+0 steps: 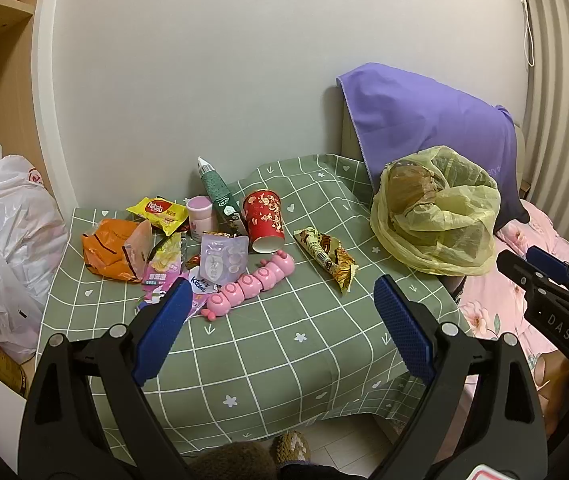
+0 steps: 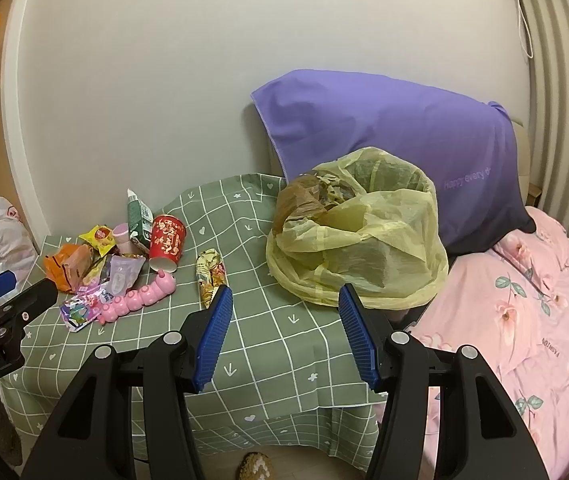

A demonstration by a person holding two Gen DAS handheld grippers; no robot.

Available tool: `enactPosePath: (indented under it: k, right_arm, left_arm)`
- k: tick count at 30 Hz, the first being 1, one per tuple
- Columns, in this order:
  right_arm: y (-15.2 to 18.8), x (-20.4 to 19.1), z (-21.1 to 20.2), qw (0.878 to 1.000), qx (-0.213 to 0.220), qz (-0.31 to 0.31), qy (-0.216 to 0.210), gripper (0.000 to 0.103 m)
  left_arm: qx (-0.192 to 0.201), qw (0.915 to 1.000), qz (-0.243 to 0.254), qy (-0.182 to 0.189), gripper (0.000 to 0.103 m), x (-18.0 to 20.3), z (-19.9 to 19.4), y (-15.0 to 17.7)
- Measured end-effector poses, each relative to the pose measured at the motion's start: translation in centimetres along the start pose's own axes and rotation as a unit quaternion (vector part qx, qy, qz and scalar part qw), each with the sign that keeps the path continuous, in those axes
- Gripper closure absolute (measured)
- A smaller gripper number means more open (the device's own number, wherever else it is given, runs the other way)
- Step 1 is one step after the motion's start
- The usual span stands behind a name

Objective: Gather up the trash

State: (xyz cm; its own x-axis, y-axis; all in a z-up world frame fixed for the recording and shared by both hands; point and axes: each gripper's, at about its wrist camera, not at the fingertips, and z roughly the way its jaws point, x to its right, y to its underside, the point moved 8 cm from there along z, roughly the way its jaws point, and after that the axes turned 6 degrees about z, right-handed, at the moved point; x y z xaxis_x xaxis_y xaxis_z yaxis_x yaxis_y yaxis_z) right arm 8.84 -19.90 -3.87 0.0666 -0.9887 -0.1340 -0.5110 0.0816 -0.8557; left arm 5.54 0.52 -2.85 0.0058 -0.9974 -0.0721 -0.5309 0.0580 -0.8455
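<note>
Green checked cloth covers the bench (image 1: 268, 344), which stands against a pale wall next to a bed with a pink flowered cover (image 2: 532, 320). A big purple pillow (image 2: 384, 128) leans up at the head of the bed. On the right side of the bench sits a yellow trash bag (image 2: 364, 236), open at the top with brown paper inside. The trash lies in a heap on the left side of the bench, well apart from the bag: an orange bag (image 1: 106, 254), a green carton (image 1: 220, 196), a red paper cup (image 1: 266, 216) tipped on its side, a pink caterpillar toy (image 1: 252, 286), a yellow snack packet (image 1: 158, 212) and a long striped wrapper (image 1: 328, 258) lying alone between the heap and the bag. The left hand-held gripper (image 1: 282, 320) hangs over the bench, spread wide and holding nothing. The right hand-held gripper (image 2: 284, 334) is also spread wide and bare, near the yellow trash bag.
</note>
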Motion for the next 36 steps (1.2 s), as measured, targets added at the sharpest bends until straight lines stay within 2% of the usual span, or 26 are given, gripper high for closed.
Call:
enactPosePath:
  k: [36]
  right_arm:
    - [-0.02, 0.54, -0.12, 1.000, 0.003, 0.005, 0.005, 0.050]
  left_arm:
    - [-0.001, 1.0000, -0.001, 0.003, 0.015, 0.13, 0.13, -0.08]
